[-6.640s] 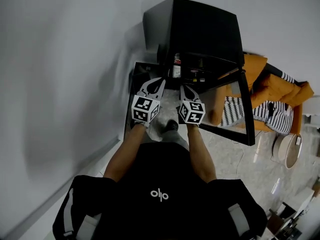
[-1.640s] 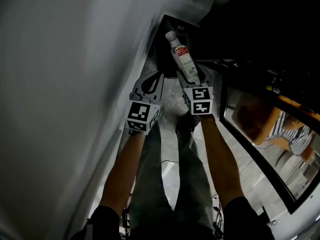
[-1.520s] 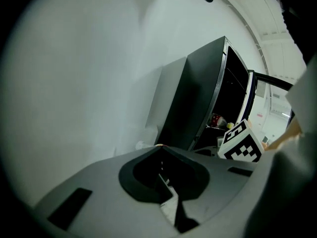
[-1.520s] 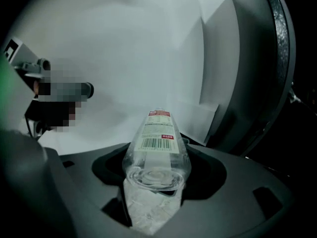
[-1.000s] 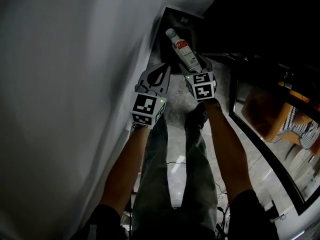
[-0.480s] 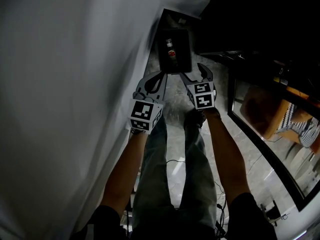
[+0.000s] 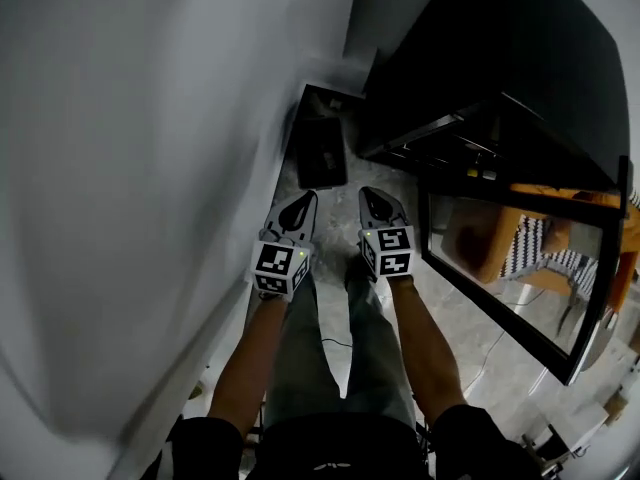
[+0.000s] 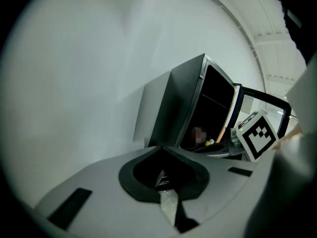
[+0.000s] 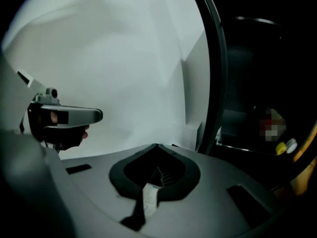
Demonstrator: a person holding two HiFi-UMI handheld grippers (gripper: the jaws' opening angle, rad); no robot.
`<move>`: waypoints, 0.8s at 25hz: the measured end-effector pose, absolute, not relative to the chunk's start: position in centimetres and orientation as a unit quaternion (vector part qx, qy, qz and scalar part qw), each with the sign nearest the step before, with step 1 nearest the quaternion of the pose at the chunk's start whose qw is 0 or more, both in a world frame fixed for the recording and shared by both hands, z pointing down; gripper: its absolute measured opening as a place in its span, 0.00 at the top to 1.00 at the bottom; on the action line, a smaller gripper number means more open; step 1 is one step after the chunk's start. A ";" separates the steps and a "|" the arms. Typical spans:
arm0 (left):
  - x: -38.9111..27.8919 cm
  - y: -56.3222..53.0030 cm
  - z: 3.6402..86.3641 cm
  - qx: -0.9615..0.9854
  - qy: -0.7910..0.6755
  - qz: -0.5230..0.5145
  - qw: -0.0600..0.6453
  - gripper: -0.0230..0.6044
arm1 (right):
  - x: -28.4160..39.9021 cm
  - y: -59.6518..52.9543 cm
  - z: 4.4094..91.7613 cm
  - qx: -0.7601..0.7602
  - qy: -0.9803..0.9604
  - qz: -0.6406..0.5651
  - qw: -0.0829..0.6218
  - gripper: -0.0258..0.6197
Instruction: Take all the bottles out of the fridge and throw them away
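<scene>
Both grippers hang side by side above the floor, over the person's legs. My left gripper (image 7: 305,198) is shut with nothing in it. The jaws of my right gripper (image 7: 371,193) have just been closing and now meet, with nothing between them. Ahead of the tips, a black bin (image 7: 320,154) stands on the floor against the white wall; its inside is too dark to show any bottle. The black fridge (image 7: 500,58) stands at the right with its glass door (image 7: 500,258) swung open. A small yellow-capped item (image 9: 286,146) lies on a shelf inside.
A white wall (image 7: 150,168) runs close along the left. The open door's edge juts toward the person's right arm. An orange and striped cloth shows through the glass (image 7: 545,243). The left gripper view shows the fridge (image 8: 188,103) and the right gripper's marker cube (image 8: 257,135).
The bottle held by the right gripper a second ago dropped into the bin. Both grippers then rose and drew back from the bin, and the right jaws went from wide open to shut.
</scene>
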State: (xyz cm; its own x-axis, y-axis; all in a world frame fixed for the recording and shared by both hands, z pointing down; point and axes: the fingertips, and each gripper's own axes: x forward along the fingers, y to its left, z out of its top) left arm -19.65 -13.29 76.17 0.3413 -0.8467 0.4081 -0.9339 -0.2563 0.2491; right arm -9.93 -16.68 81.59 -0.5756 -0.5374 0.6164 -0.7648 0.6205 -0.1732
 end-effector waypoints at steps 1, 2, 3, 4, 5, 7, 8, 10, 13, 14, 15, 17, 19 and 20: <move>-19.0 -13.0 74.4 0.788 -0.566 0.093 0.225 0.95 | -9.5 -16.4 79.4 0.379 -0.862 0.215 0.257 0.95; -18.3 -12.7 72.6 0.789 -0.566 0.091 0.222 0.95 | -8.9 -16.1 77.2 0.381 -0.864 0.215 0.251 0.95; -17.5 -12.5 70.8 0.790 -0.565 0.089 0.219 0.95 | -8.3 -15.8 75.1 0.384 -0.864 0.216 0.244 0.95; -16.7 -12.3 69.0 0.792 -0.564 0.087 0.217 0.95 | -7.4 -15.6 73.0 0.388 -0.864 0.219 0.236 0.95; -15.7 -12.2 67.3 0.794 -0.563 0.085 0.214 0.95 | -6.5 -15.4 71.0 0.392 -0.863 0.222 0.229 0.95; -13.9 -12.4 63.9 0.801 -0.558 0.082 0.203 0.95 | -4.7 -15.2 67.1 0.402 -0.862 0.223 0.215 0.95; -13.0 -12.7 62.3 0.805 -0.555 0.081 0.194 0.95 | -3.8 -15.2 65.3 0.406 -0.861 0.223 0.207 0.95; -11.3 -13.2 59.1 0.813 -0.549 0.082 0.177 0.95 | -2.0 -15.2 62.1 0.417 -0.860 0.225 0.191 0.95; -8.5 -13.2 55.2 0.824 -0.537 0.084 0.157 0.95 | 1.1 -14.6 58.2 0.436 -0.854 0.229 0.166 0.95; -7.6 -13.2 54.1 0.828 -0.534 0.084 0.151 0.95 | 2.2 -14.5 57.0 0.443 -0.852 0.228 0.157 0.95; -6.7 -13.4 52.9 0.831 -0.531 0.081 0.145 0.95 | 3.3 -14.6 55.8 0.451 -0.851 0.226 0.149 0.95; -4.7 -13.9 50.6 0.836 -0.527 0.067 0.138 0.95 | 5.7 -14.9 53.5 0.463 -0.847 0.218 0.141 0.95; -2.8 -13.8 48.8 0.839 -0.524 0.052 0.139 0.95 | 7.8 -14.6 51.7 0.469 -0.846 0.212 0.140 0.95; -1.9 -13.5 48.1 0.841 -0.521 0.048 0.141 0.95 | 8.7 -14.2 51.0 0.470 -0.846 0.209 0.140 0.95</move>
State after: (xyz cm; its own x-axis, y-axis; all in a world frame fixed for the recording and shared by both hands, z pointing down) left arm -1.93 -13.49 48.10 0.4533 -0.8619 0.2273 -0.8890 -0.4184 0.1861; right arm 8.73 -14.18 50.97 -0.5187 -0.7372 0.4330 -0.8541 0.4700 -0.2229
